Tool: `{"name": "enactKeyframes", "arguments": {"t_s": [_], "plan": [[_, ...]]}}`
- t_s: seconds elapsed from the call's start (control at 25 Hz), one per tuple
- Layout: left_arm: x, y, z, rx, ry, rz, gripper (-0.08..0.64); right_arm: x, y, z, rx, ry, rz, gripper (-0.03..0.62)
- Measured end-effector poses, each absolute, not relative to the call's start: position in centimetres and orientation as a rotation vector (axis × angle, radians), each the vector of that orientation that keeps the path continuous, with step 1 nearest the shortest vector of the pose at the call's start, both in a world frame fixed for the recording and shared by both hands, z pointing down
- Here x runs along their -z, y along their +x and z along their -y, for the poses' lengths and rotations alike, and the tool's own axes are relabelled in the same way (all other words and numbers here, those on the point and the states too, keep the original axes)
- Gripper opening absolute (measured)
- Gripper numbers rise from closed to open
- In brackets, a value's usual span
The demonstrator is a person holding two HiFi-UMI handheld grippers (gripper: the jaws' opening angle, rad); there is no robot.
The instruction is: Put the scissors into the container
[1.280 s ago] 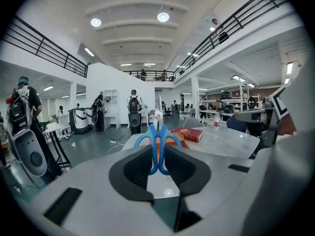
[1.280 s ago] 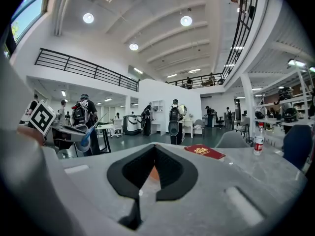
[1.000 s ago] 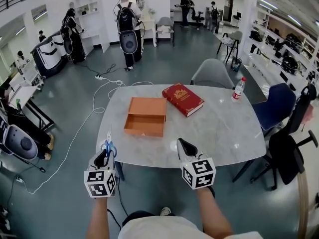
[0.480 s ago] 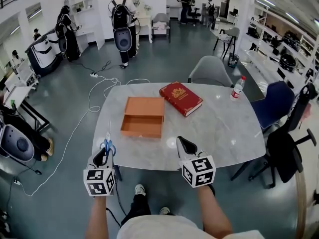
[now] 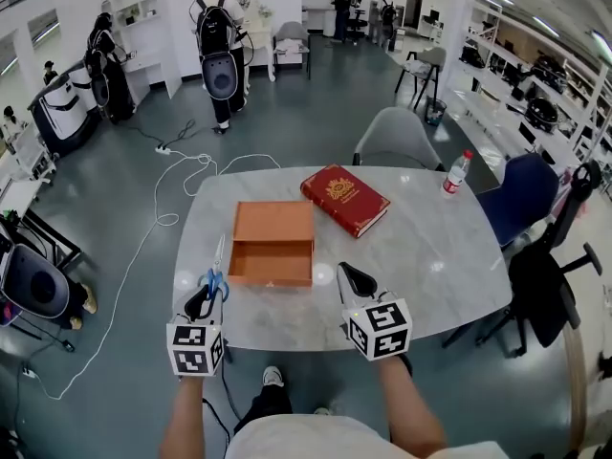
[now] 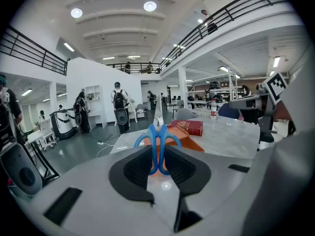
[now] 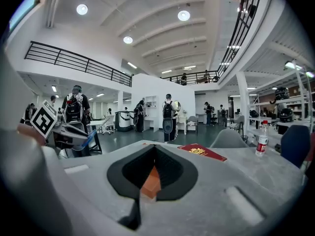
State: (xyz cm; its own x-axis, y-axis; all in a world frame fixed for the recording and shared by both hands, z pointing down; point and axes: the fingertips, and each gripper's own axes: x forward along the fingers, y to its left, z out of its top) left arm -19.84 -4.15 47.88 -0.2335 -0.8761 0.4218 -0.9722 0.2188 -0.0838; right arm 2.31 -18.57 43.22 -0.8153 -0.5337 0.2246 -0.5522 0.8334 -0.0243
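Left hand-held gripper pinches blue-handled steel scissors by the handles, blades forward, above the near-left corner of the pale marble surface. Right hand-held gripper is pressed together, empty. The open orange cardboard box ahead holds nothing. Risk: the scissors pivot in the pinch and the blades snag the box's near wall.

Scissors have moved in — now beside the container.

A red book lies on the marble table; a water bottle stands near its far right corner. A grey chair stands behind, a blue chair beside.
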Motion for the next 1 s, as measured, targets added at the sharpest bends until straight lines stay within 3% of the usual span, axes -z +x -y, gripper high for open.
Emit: {"name": "enactKeyframes", "arguments": {"t_s": [1.0], "plan": [[-53.3,-23.6,17.0,-0.975,2.19,1.71,0.078,-43.6,-5.6,25.8,-0.11,1.023,2.694,0.005]]}}
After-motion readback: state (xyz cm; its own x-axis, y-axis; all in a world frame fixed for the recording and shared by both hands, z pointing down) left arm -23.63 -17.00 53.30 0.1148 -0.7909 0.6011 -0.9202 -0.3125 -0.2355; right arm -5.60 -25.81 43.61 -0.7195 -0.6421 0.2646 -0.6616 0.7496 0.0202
